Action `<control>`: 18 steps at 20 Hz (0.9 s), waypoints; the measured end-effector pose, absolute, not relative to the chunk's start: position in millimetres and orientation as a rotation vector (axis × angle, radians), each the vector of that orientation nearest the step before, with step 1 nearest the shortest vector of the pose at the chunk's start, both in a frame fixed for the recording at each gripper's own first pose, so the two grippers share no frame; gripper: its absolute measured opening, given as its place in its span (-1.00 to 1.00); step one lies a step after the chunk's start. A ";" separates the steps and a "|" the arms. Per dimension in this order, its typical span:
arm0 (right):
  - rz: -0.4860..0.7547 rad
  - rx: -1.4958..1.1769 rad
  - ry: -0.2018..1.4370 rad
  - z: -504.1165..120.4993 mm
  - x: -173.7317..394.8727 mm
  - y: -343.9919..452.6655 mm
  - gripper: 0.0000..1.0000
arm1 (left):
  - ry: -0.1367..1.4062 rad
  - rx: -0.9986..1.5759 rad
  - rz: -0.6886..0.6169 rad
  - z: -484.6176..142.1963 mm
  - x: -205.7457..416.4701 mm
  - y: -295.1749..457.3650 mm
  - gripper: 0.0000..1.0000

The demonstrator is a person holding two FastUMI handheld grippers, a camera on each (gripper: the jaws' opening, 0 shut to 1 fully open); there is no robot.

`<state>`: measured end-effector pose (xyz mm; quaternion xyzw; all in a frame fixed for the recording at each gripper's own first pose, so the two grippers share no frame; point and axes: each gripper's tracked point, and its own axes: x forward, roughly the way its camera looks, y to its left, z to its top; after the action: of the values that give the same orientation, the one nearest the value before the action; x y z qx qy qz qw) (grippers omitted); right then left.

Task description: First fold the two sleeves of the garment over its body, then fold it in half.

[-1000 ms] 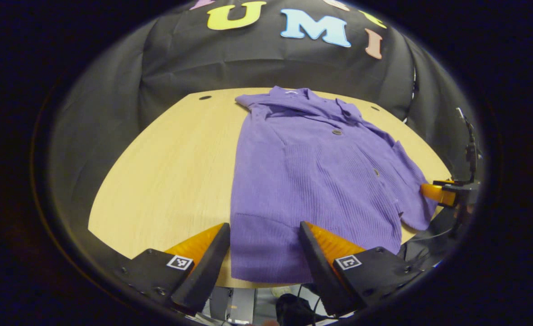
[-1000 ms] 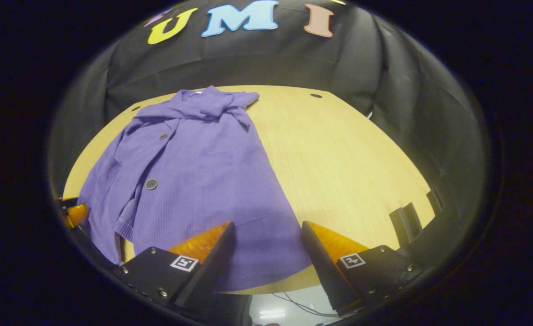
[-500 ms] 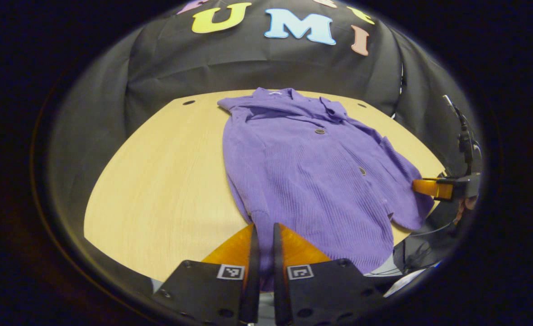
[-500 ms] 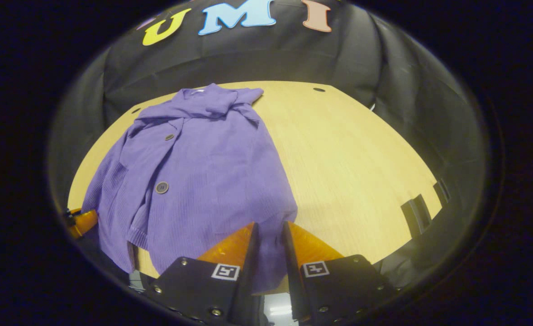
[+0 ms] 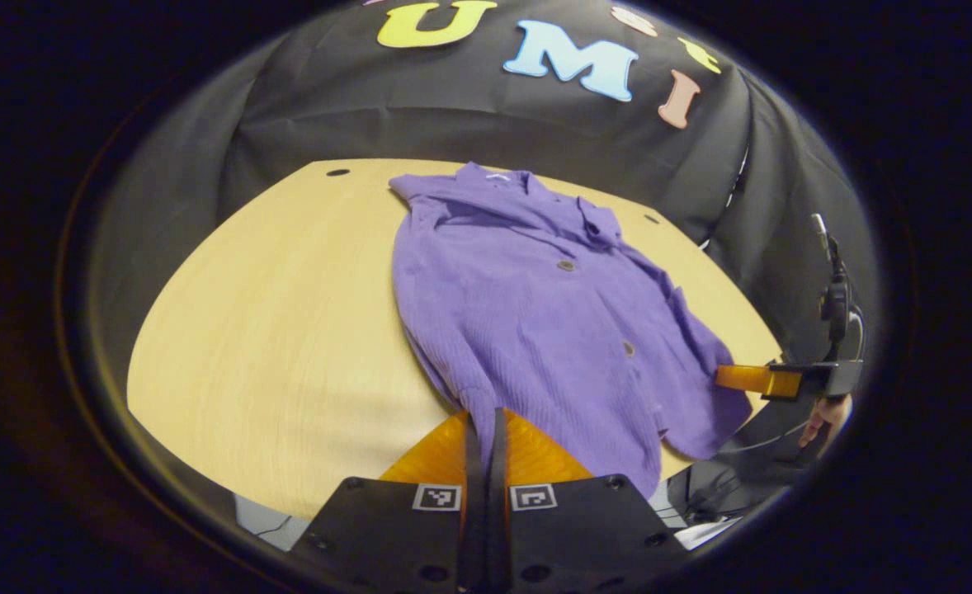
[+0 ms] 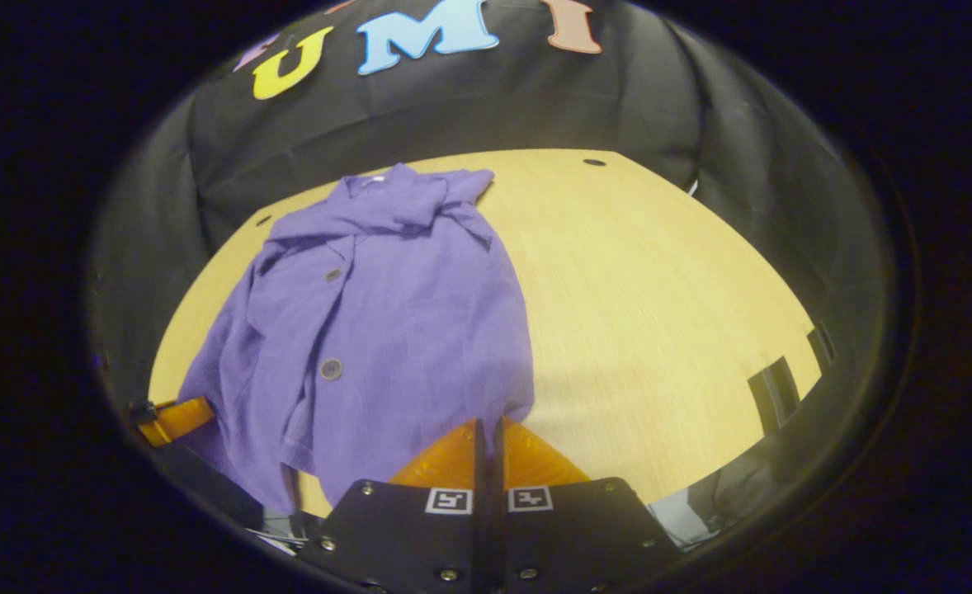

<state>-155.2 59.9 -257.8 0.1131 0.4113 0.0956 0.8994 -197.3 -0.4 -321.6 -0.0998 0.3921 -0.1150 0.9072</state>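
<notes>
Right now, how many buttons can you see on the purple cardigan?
2. One button sits near the collar of the cardigan; the other button is lower down the front, toward the hem. More may be hidden under folds of the fabric.

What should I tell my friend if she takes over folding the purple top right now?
Left gripper: shut on the hem corner of the purple top.
Right gripper: shut on the other hem corner.
The top lies buttoned side up on the wooden table, collar at the far end.
Done: sleeves look folded in.
Left: carry the hem to the collar, folding it in half.
</notes>
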 end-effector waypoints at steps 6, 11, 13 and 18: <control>0.243 0.247 0.701 -193.1 -116.7 65.2 -0.98 | 0.687 -0.250 -0.273 -250.5 -158.2 -0.1 -0.87; 0.288 0.283 0.600 -136.0 -73.5 75.6 -0.98 | 0.595 -0.283 -0.283 -191.7 -111.8 0.5 -0.87; 0.317 0.286 0.570 -116.0 -54.0 81.2 -0.98 | 0.558 -0.294 -0.269 -172.0 -84.7 2.4 -0.85; 0.364 0.297 0.520 -78.8 5.7 90.8 -0.98 | 0.500 -0.296 -0.243 -140.2 -23.4 7.2 -0.87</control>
<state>5.7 90.8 -78.8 0.1454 0.2545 0.1783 0.9393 -23.4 7.2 -140.2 -0.1457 0.2458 -0.1194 0.9508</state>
